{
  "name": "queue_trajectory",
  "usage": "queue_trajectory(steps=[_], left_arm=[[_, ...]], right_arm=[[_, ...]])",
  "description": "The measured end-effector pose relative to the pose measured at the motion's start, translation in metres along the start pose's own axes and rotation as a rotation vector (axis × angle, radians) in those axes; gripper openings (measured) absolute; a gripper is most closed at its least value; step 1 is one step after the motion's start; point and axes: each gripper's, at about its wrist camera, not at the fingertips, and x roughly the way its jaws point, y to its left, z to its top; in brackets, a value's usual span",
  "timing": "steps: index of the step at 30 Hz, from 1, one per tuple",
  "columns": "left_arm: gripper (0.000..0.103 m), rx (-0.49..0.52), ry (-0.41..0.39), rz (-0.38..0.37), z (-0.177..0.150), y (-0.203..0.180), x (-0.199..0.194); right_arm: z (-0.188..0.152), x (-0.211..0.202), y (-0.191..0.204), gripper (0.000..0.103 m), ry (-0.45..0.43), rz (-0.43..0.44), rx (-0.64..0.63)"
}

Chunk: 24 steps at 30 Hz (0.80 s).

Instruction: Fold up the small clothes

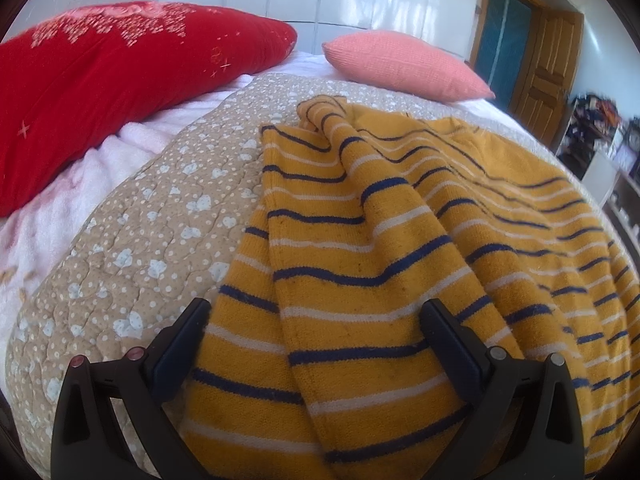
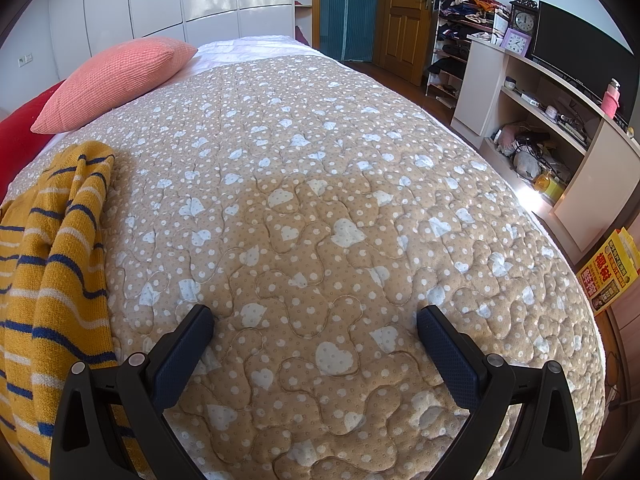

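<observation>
A small mustard-yellow knit sweater point(image 1: 400, 248) with navy and white stripes lies rumpled on the beige quilt point(image 1: 152, 216). My left gripper point(image 1: 316, 312) is open just above the sweater's near part, its fingers straddling a fold, holding nothing. In the right wrist view the sweater point(image 2: 56, 264) lies at the left edge. My right gripper point(image 2: 316, 316) is open and empty over bare quilt point(image 2: 320, 184), to the right of the sweater.
A red cushion point(image 1: 100, 80) and a pink pillow point(image 1: 404, 64) lie at the head of the bed; the pink pillow also shows in the right wrist view point(image 2: 116, 76). White shelving with a TV point(image 2: 580, 48) and clutter stands along the bed's right side.
</observation>
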Motion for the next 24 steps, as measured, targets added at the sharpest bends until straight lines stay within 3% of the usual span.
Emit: queue_trajectory(steps=[24], left_arm=[[0.103,-0.002,0.020,0.010,-0.002,-0.001,0.008]], right_arm=[[0.000,0.000,0.000,0.103,0.000,0.000,0.000]])
